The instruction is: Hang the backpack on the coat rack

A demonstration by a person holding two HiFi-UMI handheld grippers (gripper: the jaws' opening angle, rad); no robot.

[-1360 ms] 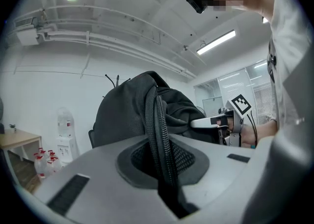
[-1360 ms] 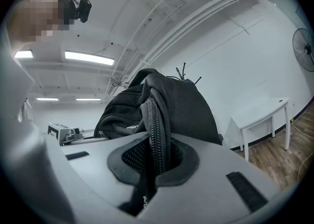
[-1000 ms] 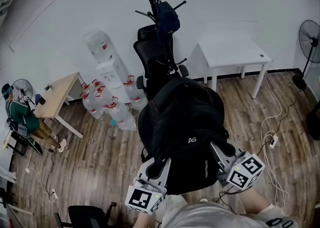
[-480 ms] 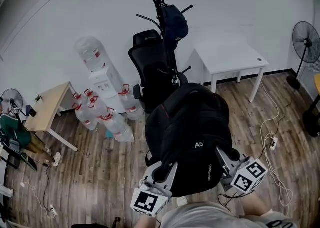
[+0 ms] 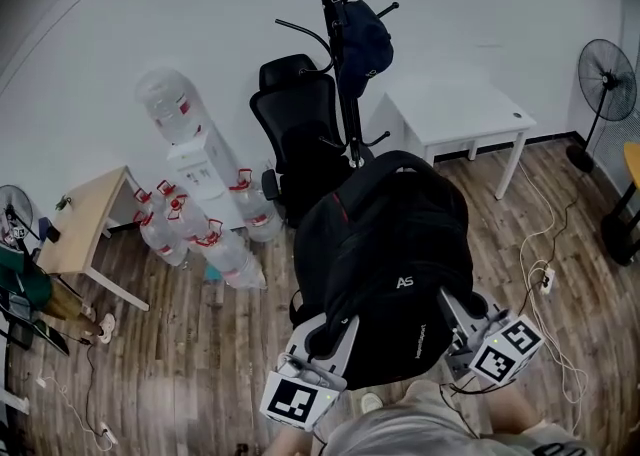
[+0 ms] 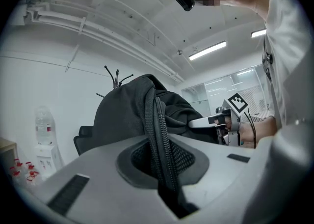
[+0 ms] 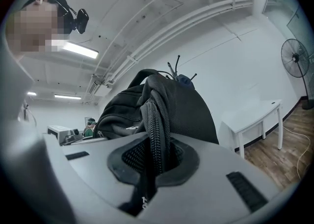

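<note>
A black backpack (image 5: 385, 264) hangs in the air between my two grippers in the head view. My left gripper (image 5: 330, 334) is shut on its left shoulder strap (image 6: 158, 134), which runs down through the jaws in the left gripper view. My right gripper (image 5: 452, 316) is shut on the other strap (image 7: 157, 127), pinched the same way in the right gripper view. Beyond the backpack, by the white wall, stands the black coat rack (image 5: 345, 84). A dark blue bag (image 5: 362, 39) hangs on one of its hooks. The rack's hooks (image 6: 117, 76) show over the backpack's top.
A black office chair (image 5: 300, 134) stands just in front of the rack. A white table (image 5: 460, 109) is to its right, a water dispenser (image 5: 195, 159) and several water jugs (image 5: 215, 239) to its left. A fan (image 5: 605, 69) and floor cables (image 5: 545, 274) are at right.
Both grippers have carried the backpack toward the coat rack. The rack and chair sit closer and higher in the head view, and the wooden table has slid toward the left edge.
</note>
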